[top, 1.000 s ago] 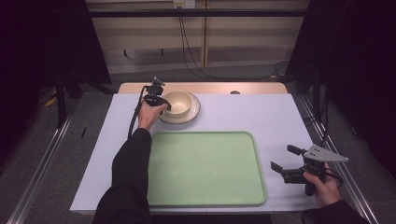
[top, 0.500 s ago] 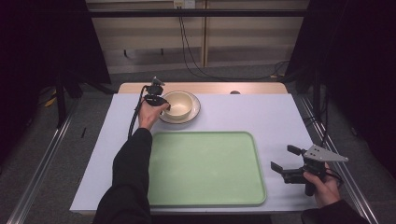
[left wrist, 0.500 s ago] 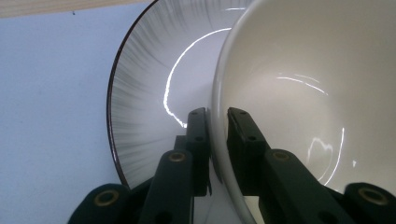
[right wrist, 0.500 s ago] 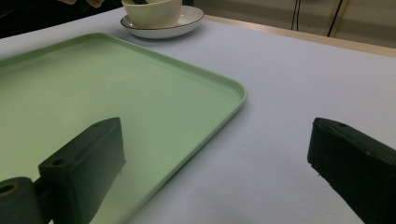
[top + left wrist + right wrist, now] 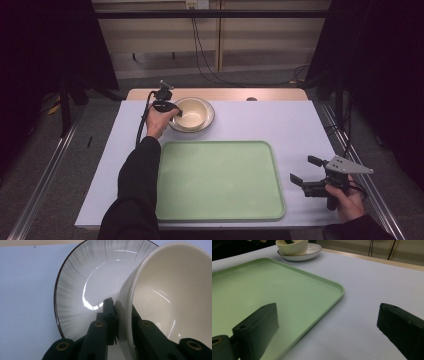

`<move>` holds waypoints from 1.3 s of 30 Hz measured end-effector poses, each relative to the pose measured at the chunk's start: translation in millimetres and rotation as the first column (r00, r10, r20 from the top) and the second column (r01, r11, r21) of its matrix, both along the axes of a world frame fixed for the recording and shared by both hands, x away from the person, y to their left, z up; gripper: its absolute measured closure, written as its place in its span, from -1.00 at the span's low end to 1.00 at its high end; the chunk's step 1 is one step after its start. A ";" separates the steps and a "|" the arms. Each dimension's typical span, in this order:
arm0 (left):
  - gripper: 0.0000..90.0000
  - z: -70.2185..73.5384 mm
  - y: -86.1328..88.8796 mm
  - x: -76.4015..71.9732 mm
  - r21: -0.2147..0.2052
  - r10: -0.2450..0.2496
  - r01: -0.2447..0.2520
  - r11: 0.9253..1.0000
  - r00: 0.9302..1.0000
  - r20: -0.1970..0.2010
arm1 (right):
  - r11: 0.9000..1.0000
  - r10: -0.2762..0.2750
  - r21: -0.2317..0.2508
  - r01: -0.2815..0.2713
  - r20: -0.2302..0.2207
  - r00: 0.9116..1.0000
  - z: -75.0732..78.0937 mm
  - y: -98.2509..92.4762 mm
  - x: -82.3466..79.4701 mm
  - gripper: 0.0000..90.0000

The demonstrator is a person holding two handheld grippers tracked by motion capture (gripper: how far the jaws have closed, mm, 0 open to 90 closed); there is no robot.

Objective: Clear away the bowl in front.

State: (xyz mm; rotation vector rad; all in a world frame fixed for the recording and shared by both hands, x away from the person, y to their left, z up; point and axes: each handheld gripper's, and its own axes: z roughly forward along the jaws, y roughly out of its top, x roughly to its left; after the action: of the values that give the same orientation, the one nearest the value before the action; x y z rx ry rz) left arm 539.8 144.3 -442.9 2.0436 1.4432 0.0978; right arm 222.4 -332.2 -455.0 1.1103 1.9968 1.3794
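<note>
bowl (image 5: pixel 192 112) on plate (image 5: pixel 210 120), behind tray (image 5: pixel 220 181).

The cream bowl (image 5: pixel 172 297) hides one left hand-held gripper (image 5: pixel 122 317) jaw behind its wall.

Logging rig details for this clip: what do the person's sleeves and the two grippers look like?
Both forearms wear dark, near-black long sleeves. The left gripper is black, with a black cable looping down from it; up close its jaws are black linkage bars with brass-coloured pivot pins. The right gripper is black too, with blocky black jaws, a grey three-cornered plate on top and a cable at its handle.
</note>
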 end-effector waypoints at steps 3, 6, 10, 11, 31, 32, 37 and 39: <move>0.86 0.4 0.5 -0.7 -0.003 0.011 -0.011 1.000 1.000 0.006 | 1.000 0.001 -0.001 -0.001 0.004 1.000 0.0 -0.3 0.2 -0.93; 0.86 2.2 0.0 -1.5 -0.021 0.028 -0.028 0.999 1.000 0.009 | 1.000 0.000 0.001 0.000 -0.001 1.000 0.0 -0.1 0.0 -0.93; 0.86 6.9 0.7 -2.4 -0.028 0.022 -0.021 0.999 1.000 0.019 | 1.000 0.001 0.002 -0.001 0.004 1.000 0.0 -0.3 0.1 -0.94; 0.86 7.5 1.7 -2.6 -0.028 0.015 -0.015 1.000 1.000 0.016 | 1.000 -0.005 0.004 0.005 0.005 1.000 0.1 -0.4 -0.1 -0.94; 0.86 26.1 8.2 -11.3 -0.031 0.008 -0.006 0.999 0.999 0.046 | 1.000 -0.016 0.000 0.016 0.036 0.999 -0.6 -0.4 -0.6 -0.95; 0.86 27.6 7.6 -12.3 -0.023 -0.002 0.003 1.000 0.999 0.046 | 1.000 -0.017 0.001 0.017 0.035 0.999 -0.6 -0.4 -0.7 -0.95; 0.86 31.4 1.4 -18.1 -0.028 -0.024 0.025 0.999 0.998 0.051 | 1.000 -0.019 -0.001 0.019 0.043 0.999 -0.8 -0.6 -0.6 -0.95; 0.86 34.3 1.4 -19.3 -0.029 -0.046 0.047 0.998 0.998 0.041 | 1.000 -0.019 0.001 0.019 0.042 0.999 -0.8 -0.4 -0.7 -0.95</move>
State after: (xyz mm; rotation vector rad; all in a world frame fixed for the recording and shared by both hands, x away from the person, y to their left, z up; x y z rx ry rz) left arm 520.5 145.7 -408.6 2.0384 1.3638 0.0968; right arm 221.7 -332.6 -455.8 1.0891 1.9522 1.3820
